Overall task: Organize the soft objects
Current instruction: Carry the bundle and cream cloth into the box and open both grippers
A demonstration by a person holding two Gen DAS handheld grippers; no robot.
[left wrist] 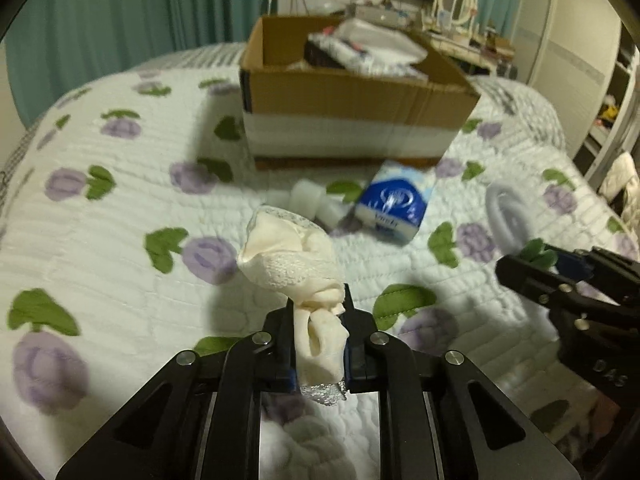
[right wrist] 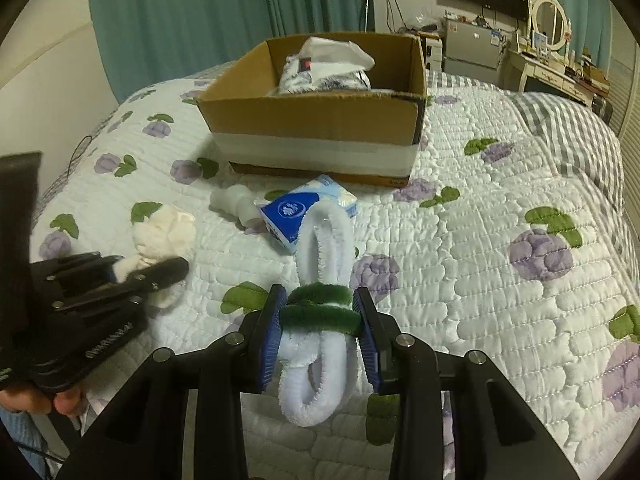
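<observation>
Quilted floral bedspread (right wrist: 480,208) carries cardboard box (right wrist: 320,120), seemingly part-filled.

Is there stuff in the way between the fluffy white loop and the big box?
Yes. The right hand-held gripper holds the fluffy white loop, and a blue tissue pack lies on the bed between it and the cardboard box. Lifting the loop over it should work, since the box is open on top.

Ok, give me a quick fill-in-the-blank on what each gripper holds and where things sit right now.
1. The left gripper is shut on a cream ____ cloth.
2. The right gripper clamps a white fuzzy loop wrapped in ____ bands.
3. The blue tissue pack lies in front of the ____ box.

Missing: lace-trimmed; green; cardboard
</observation>
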